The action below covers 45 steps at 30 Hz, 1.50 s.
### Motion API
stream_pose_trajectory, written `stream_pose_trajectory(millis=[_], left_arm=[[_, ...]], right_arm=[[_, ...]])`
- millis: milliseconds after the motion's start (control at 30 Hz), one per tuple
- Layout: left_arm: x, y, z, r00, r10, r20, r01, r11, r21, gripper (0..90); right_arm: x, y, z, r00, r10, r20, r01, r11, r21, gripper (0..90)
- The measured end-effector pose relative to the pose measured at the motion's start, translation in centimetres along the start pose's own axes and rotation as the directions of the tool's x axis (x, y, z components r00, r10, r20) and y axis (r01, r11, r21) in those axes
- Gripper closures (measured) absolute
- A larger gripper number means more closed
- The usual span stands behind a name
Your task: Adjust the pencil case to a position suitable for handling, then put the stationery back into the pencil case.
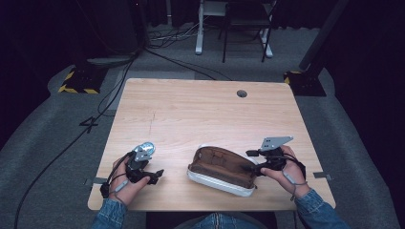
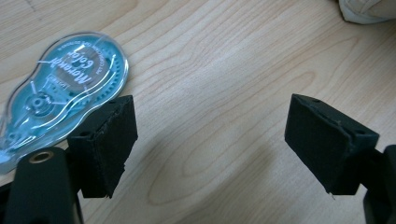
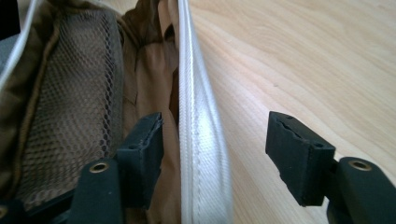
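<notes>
Right gripper (image 1: 251, 161) straddles the open pouch's (image 1: 220, 168) rim, jaws apart; left gripper (image 1: 155, 174) gapes wide over the table (image 1: 200, 109).

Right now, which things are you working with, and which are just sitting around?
Working with:
- pouch, lying open, its white rim between the open right hand-held gripper jaws
- tape roller, beside the open left hand-held gripper

Sitting around:
- cable hole in the table

High view: above the near edge, facing forward and down on the table (image 1: 200, 109) | gripper views: close, low over the tabletop | shared: open pouch (image 1: 222, 169).
</notes>
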<state>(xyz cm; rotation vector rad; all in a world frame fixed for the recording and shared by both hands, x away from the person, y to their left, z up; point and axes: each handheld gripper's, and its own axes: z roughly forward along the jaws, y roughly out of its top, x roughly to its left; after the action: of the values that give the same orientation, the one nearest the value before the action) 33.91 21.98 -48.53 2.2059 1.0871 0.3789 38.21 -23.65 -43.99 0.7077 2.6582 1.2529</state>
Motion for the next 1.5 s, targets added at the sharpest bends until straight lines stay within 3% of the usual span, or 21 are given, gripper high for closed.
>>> stream_pose_trajectory(millis=[267, 567, 867, 900, 1000, 1033, 1167, 1233, 1333, 1500], left_arm=[[0.5, 0.5, -0.9, 0.9994, 0.02, -0.028, -0.02, 0.9994, -0.026, 19.2], [1.1, 1.6, -0.7, 0.9971, 0.051, -0.057, -0.053, 0.9979, -0.037, 19.5], [2.7, 2.0, -0.8, 0.9958, 0.028, -0.087, -0.034, 0.997, -0.069, 18.1], [3.0, 2.0, -0.9, 0.9956, 0.015, -0.093, -0.022, 0.9965, -0.081, 18.1], [3.3, 1.9, -0.9, 0.9952, 0.005, -0.097, -0.013, 0.9964, -0.084, 18.1], [3.6, 1.8, -1.0, 0.9945, -0.003, -0.104, -0.006, 0.9964, -0.085, 17.9], [4.6, 1.6, -1.0, 0.993, -0.012, -0.118, 0.001, 0.9958, -0.091, 16.9], [4.9, 1.5, -0.8, 0.9931, -0.014, -0.116, 0.003, 0.9953, -0.096, 16.3], [5.5, 1.1, -0.5, 0.994, -0.032, -0.104, 0.022, 0.9951, -0.097, 16.0], [6.2, 0.9, -0.1, 0.9922, -0.05, -0.114, 0.04, 0.9949, -0.092, 16.0]], right_arm=[[0.0, -0.4, -2.8, 0.9987, 0.032, 0.039, -0.03, 0.998, -0.052, 36.5], [-0.5, -1.2, -5.5, 0.9923, 0.074, 0.099, -0.064, 0.993, -0.097, 36.1], [-1.4, -2.4, -6.3, 0.9785, 0.113, 0.172, -0.097, 0.99, -0.097, 36.2], [-1.8, -3.0, -6.2, 0.97, 0.133, 0.204, -0.116, 0.989, -0.093, 36.2], [-2.3, -3.5, -6.0, 0.9631, 0.149, 0.224, -0.132, 0.987, -0.089, 36.1], [-2.8, -4.0, -5.9, 0.9563, 0.168, 0.239, -0.151, 0.985, -0.088, 35.5], [-3.9, -5.1, -5.2, 0.9376, 0.17, 0.303, -0.158, 0.985, -0.066, 34.1], [-4.1, -5.5, -5.0, 0.9339, 0.178, 0.31, -0.167, 0.984, -0.064, 33.7], [-5.1, -6.6, -4.2, 0.9276, 0.234, 0.291, -0.221, 0.972, -0.077, 32.0], [-5.7, -7.5, -3.1, 0.9215, 0.226, 0.316, -0.223, 0.974, -0.046, 29.9]])
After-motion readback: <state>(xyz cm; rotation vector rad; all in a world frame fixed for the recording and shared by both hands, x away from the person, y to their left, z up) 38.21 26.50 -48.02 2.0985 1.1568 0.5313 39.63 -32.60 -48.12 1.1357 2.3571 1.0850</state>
